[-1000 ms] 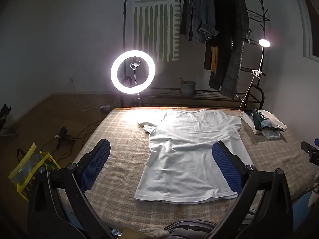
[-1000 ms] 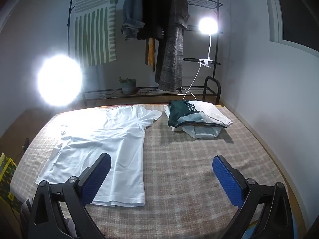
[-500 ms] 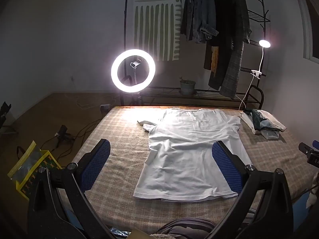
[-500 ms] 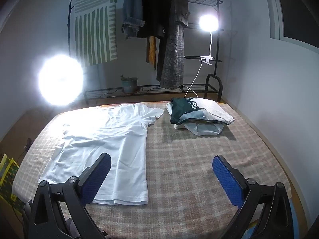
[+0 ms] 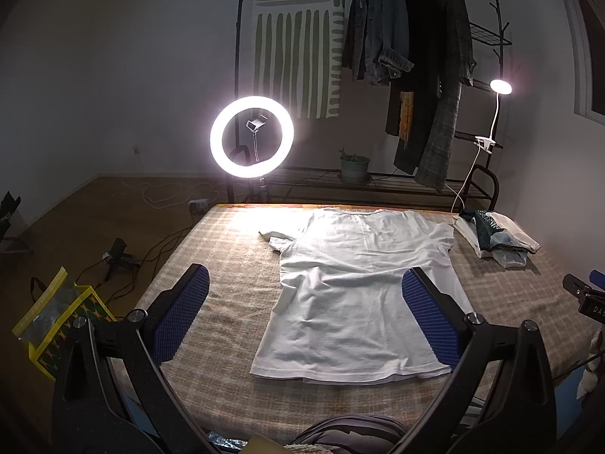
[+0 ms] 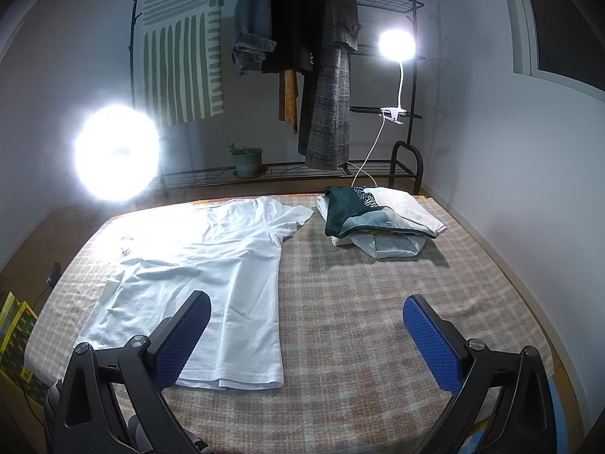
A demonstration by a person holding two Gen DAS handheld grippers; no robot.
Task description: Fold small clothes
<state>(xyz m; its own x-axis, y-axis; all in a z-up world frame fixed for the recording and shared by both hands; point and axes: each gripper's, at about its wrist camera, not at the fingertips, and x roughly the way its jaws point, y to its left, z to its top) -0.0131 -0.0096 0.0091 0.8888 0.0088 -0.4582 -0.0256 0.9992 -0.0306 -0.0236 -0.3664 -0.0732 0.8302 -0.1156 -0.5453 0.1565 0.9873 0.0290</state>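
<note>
A white T-shirt (image 5: 359, 287) lies spread flat on the checked bed cover (image 5: 227, 265), hem toward me, neck at the far edge. It also shows at the left in the right wrist view (image 6: 211, 272). My left gripper (image 5: 302, 314) is open and empty, held above the near edge with the shirt's lower part between its blue pads. My right gripper (image 6: 306, 335) is open and empty, above the bed to the right of the shirt; its left pad overlaps the shirt's hem.
A pile of folded clothes (image 6: 378, 223) lies at the bed's far right corner (image 5: 495, 234). A bright ring light (image 5: 251, 136), a clothes rack (image 6: 302, 56) and a clip lamp (image 6: 397, 43) stand behind the bed. A yellow bag (image 5: 53, 321) and cables lie on the floor left.
Both grippers have drifted slightly; the scene sits a little differently in each view. The shirt and the pile have not moved. Both grippers stay open.
</note>
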